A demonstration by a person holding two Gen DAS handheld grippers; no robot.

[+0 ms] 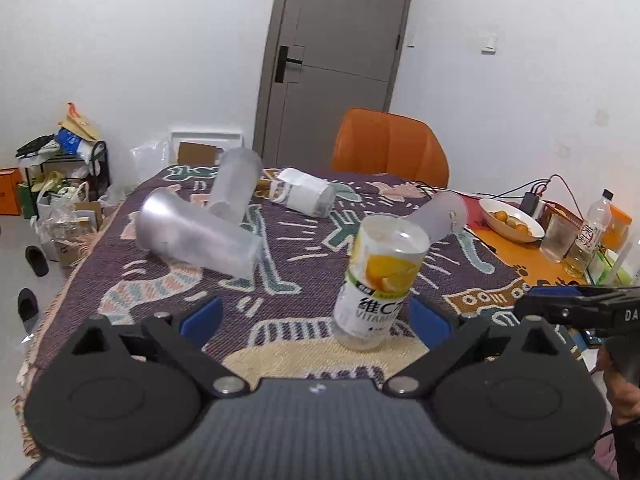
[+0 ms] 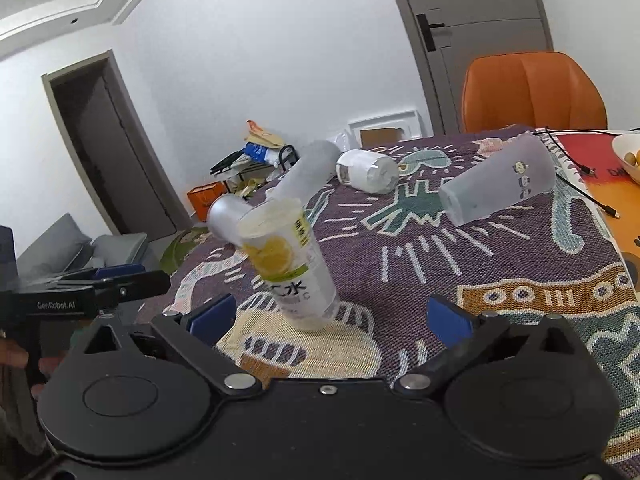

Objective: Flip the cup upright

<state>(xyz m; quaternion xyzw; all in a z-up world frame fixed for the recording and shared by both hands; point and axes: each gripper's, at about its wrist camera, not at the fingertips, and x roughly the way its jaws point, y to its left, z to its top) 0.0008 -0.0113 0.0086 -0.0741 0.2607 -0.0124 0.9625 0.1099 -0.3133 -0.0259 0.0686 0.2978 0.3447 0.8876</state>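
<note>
A clear cup with a lemon label (image 1: pixel 378 284) stands upright on the patterned cloth (image 1: pixel 304 240), mouth up; it also shows in the right wrist view (image 2: pixel 290 268). My left gripper (image 1: pixel 316 318) is open, and the cup sits between its blue pads, nearer the right one, not touching. My right gripper (image 2: pixel 328 318) is open and empty, with the cup just ahead of its left pad. Frosted cups lie on their sides: one at left (image 1: pixel 196 236), one behind it (image 1: pixel 236 186), one at right (image 1: pixel 442 216). A white-wrapped cup (image 1: pixel 306 196) lies at the back.
An orange chair (image 1: pixel 390 146) stands behind the table. At the right are a bowl of oranges (image 1: pixel 510 218), a glass (image 1: pixel 558 238), a bottle (image 1: pixel 588 236) and cables (image 2: pixel 576 178). Clutter and slippers (image 1: pixel 34 260) are on the floor at left.
</note>
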